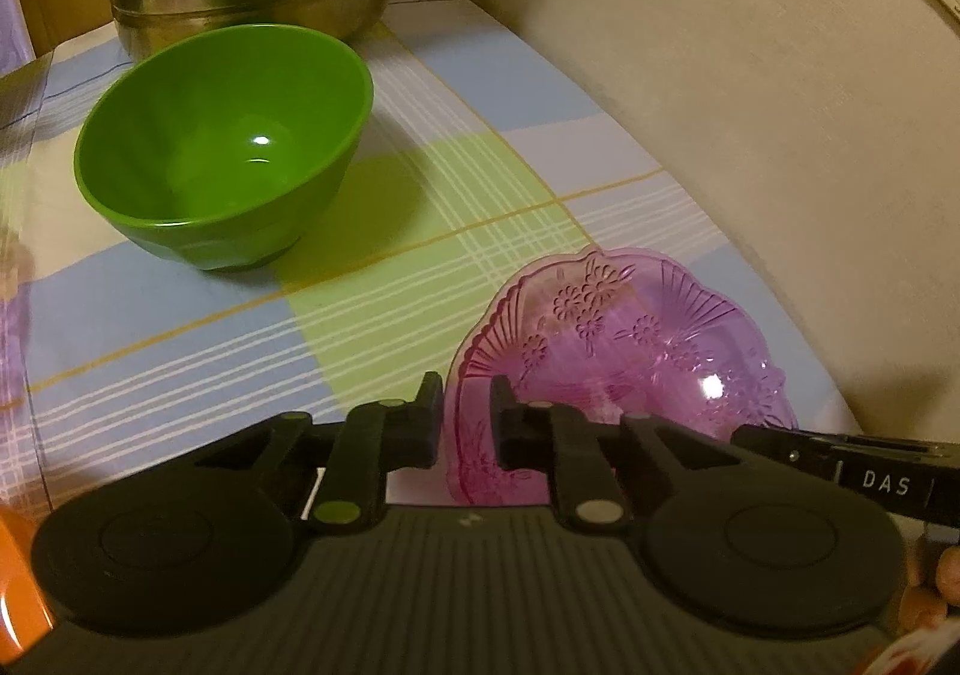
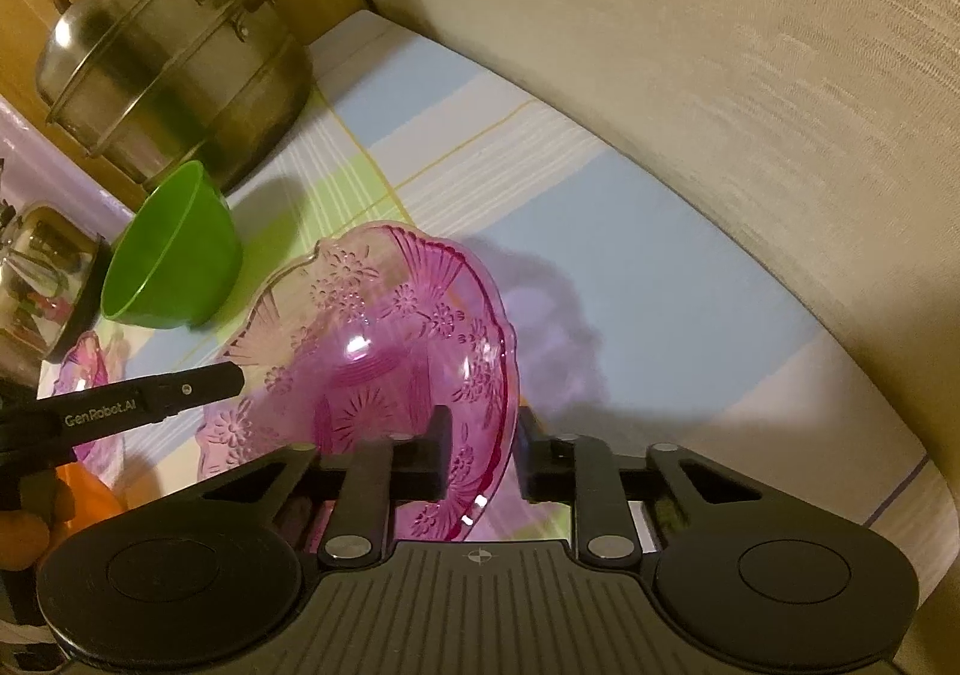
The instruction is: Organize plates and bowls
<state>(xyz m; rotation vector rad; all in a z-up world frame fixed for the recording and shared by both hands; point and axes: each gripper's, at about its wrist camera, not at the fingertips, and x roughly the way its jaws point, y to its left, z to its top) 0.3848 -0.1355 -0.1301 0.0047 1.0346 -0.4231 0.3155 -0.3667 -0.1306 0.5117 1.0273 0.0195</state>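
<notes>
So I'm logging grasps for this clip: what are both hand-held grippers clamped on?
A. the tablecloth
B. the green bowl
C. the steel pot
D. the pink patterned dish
D: the left hand-held gripper and the right hand-held gripper each pinch the rim of the pink patterned dish; the green bowl sits apart, untouched.

The left gripper (image 1: 467,411) fills the bottom of its own view, its two black fingers (image 1: 427,417) drawn close and clamped on the rim of a pink glass bowl (image 1: 624,339). The right gripper (image 2: 483,438) sits at the bottom centre of its view, pinching the opposite rim likewise. Fingertips of a hand (image 1: 948,579) show at the lower right edge.
</notes>
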